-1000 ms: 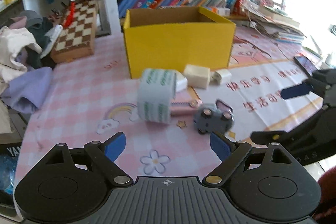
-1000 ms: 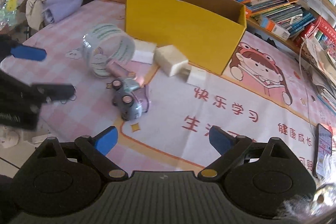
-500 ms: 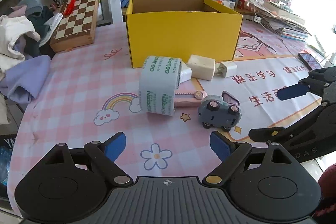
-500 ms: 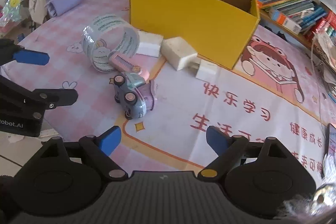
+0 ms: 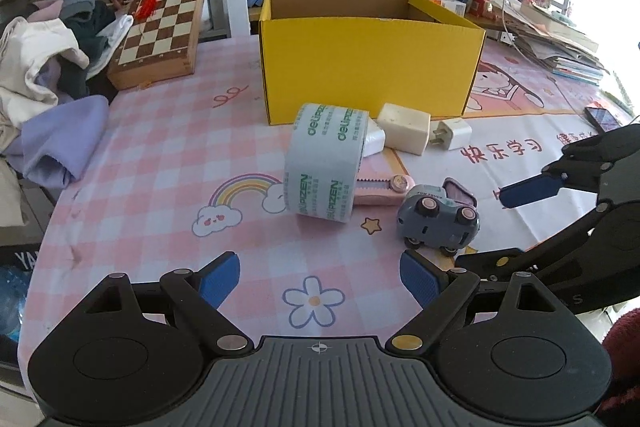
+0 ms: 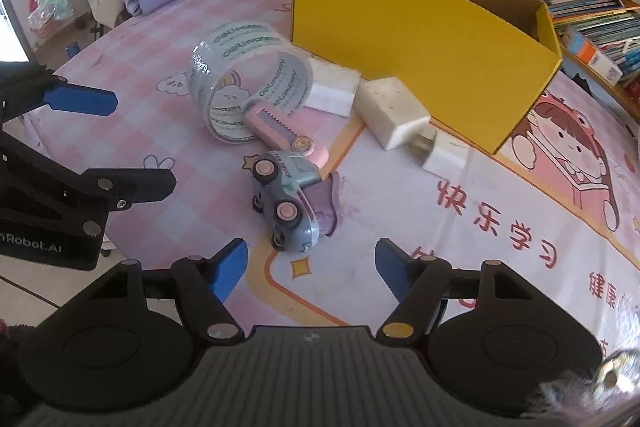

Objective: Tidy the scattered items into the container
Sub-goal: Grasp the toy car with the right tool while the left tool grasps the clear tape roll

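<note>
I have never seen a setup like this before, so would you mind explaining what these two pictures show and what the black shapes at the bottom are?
There is no robot arm here: a person holds a two-finger gripper in each hand, and a fisheye camera on each looks forward along its fingers. The black shapes with blue pads are those grippers.

One picture comes from the left gripper, which is open and holds nothing. The other comes from the right gripper, whose jaws are closing with nothing gripped; the toy car lies just ahead of them. Each view also catches the other gripper at its edge.

On the pink checked tablecloth lie a roll of tape, a pink utility knife, and three white chargers or plugs. Behind them stands the yellow box, the container for the tidying. Its inside is not fully visible.
</note>
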